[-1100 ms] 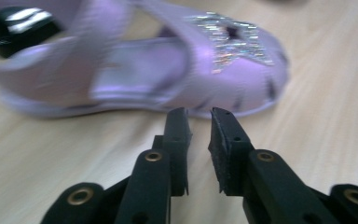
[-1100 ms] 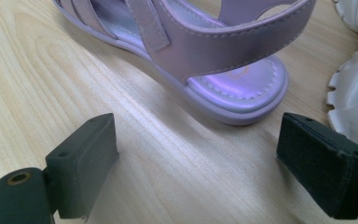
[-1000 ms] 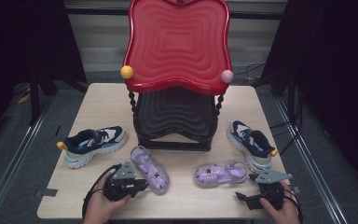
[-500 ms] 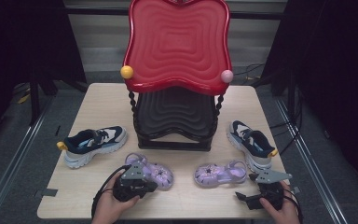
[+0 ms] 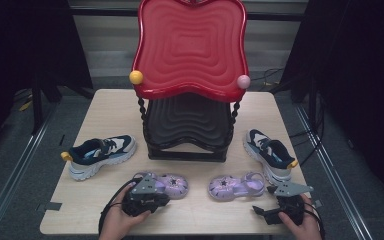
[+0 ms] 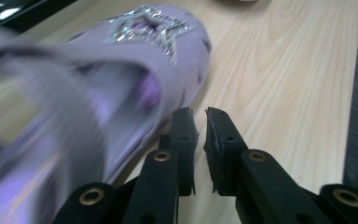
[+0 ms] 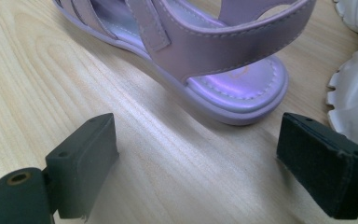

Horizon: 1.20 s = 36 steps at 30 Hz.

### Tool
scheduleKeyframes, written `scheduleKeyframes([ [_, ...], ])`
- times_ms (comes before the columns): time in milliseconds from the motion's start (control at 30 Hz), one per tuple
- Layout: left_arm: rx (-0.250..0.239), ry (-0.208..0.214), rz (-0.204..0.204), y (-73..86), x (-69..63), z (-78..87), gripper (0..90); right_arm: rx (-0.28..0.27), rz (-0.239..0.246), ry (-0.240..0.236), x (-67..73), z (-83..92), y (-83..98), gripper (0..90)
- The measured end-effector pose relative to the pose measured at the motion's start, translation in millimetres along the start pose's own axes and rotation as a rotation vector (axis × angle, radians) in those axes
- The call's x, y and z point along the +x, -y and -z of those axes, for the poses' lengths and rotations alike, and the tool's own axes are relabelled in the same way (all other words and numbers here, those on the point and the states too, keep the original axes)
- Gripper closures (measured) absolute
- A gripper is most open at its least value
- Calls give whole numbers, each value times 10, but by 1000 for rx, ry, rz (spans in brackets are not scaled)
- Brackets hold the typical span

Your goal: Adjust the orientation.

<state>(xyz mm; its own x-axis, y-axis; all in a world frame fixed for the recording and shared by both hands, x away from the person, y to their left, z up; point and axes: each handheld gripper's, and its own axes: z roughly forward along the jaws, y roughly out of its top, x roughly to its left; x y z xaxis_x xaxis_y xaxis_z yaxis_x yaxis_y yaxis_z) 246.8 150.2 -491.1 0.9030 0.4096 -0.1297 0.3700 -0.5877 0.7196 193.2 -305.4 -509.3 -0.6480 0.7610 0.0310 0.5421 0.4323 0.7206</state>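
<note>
Lilac sandal (image 6: 98, 93) at ten o'clock off my closed, empty left claw (image 6: 200, 135); long axis runs away.

The table's middle is taken up by the rack (image 5: 187, 140), whose red tray (image 5: 190, 47) overhangs the space above. A bare strip is left between the two sandals (image 5: 172, 184) (image 5: 236, 186). The outer sides are blocked by a sneaker (image 5: 100, 154) and another sneaker (image 5: 270, 152). Bare wood (image 7: 37, 70) is left beside the right sandal.
</note>
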Motion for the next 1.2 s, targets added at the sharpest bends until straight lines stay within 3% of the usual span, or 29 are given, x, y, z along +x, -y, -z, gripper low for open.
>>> scheduleKeyframes([
  [167,28,-26,34,190,92,209,778,0,0,0,0,0,0,115],
  [233,24,-51,61,268,140,294,770,0,0,0,0,0,0,115],
  [467,38,-96,88,433,314,478,761,0,0,0,0,0,0,115],
  [567,23,-130,105,500,392,539,740,0,0,0,-1,0,0,114],
  [633,22,-154,90,521,439,574,718,0,0,0,-1,0,0,115],
  [700,8,-188,73,552,470,573,637,0,0,0,-1,0,0,115],
  [767,9,-186,66,549,494,578,638,0,0,0,-1,0,0,115],
  [833,6,-214,43,543,526,558,583,0,0,0,-1,0,0,115],
  [900,-6,-204,72,540,555,542,500,0,1,0,-1,0,0,115],
  [967,8,-213,60,537,574,548,457,0,0,0,-1,0,0,115],
  [1033,-7,-191,62,544,593,529,378,0,1,0,-1,0,0,115],
  [1133,-14,-171,31,526,605,477,290,-1,0,-2,-3,-2,-2,115],
  [1200,-20,-166,26,502,617,441,274,0,0,-2,-3,-2,-2,114],
])
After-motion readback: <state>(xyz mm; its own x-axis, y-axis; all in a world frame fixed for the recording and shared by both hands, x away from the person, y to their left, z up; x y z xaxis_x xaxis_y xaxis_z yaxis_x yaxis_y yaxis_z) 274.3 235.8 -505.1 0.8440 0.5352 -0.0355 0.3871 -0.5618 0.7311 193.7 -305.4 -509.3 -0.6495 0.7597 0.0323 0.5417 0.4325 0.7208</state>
